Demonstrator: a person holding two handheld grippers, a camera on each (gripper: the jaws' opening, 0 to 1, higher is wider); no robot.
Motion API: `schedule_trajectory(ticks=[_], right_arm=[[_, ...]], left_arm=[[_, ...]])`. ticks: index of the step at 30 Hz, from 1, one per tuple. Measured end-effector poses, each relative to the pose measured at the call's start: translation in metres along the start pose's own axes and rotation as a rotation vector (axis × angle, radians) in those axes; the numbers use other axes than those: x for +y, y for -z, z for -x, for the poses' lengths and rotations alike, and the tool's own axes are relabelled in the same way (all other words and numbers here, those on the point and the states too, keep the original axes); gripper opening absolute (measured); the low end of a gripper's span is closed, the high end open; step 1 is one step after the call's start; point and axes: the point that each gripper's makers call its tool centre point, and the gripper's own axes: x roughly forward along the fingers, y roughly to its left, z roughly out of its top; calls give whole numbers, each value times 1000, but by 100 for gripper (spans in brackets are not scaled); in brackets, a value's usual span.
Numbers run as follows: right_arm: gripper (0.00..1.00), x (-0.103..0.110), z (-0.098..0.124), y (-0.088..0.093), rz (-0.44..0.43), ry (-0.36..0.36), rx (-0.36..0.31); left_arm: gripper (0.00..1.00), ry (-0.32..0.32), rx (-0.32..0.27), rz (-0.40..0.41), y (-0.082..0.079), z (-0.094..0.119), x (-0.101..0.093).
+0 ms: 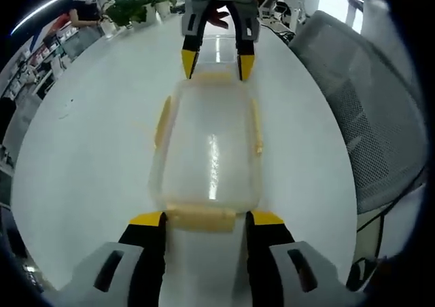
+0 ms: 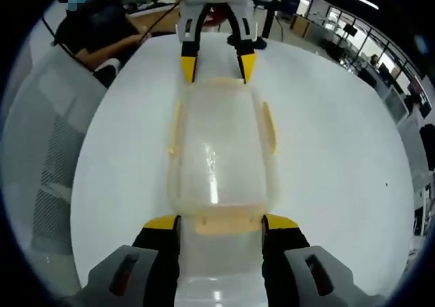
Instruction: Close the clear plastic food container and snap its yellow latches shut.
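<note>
While the clear container (image 1: 207,151) lies lid-on in the middle of the white bench (image 1: 88,157), its 4 yellow latches (image 1: 163,120) sit at the sides and ends. Your left hand-held gripper (image 1: 204,219) brackets 1 end latch, jaws spread; your right hand-held gripper (image 2: 221,222) brackets the opposite end, also released. Mesh chair (image 1: 360,103) beside the bench.

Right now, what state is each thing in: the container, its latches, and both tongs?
Food container: lid on, flat on the white table.
End latches: flanked by tongs; whether snapped, cannot tell.
Side latches: flared outward, apparently unsnapped.
Left tongs: open.
Right tongs: open.
</note>
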Motion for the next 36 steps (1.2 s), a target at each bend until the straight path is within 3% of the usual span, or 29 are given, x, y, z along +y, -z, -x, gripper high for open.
schedule_trajectory(ticks=[7,9,11,19,25,31,36], right_arm=[[46,0,-1,0,-10,-4,15],[39,0,0,2,-2,-7,23],[39,2,0,1,28,-21,17],[39,1,-3,1,18,-23,44],[40,0,-5,3,10,-70,59],[40,2,-5,3,12,-77,51],[40,2,-4,2,13,-80,53]], left_arm=[[46,15,3,-1,-1,-1,0],[46,22,7,-8,0,-1,0],[39,44,12,-3,0,0,-4],[39,15,23,-6,1,-3,-5],[39,28,25,-5,2,-3,-4],[39,36,69,-5,0,-4,-6],[39,50,73,-17,1,-3,-6]])
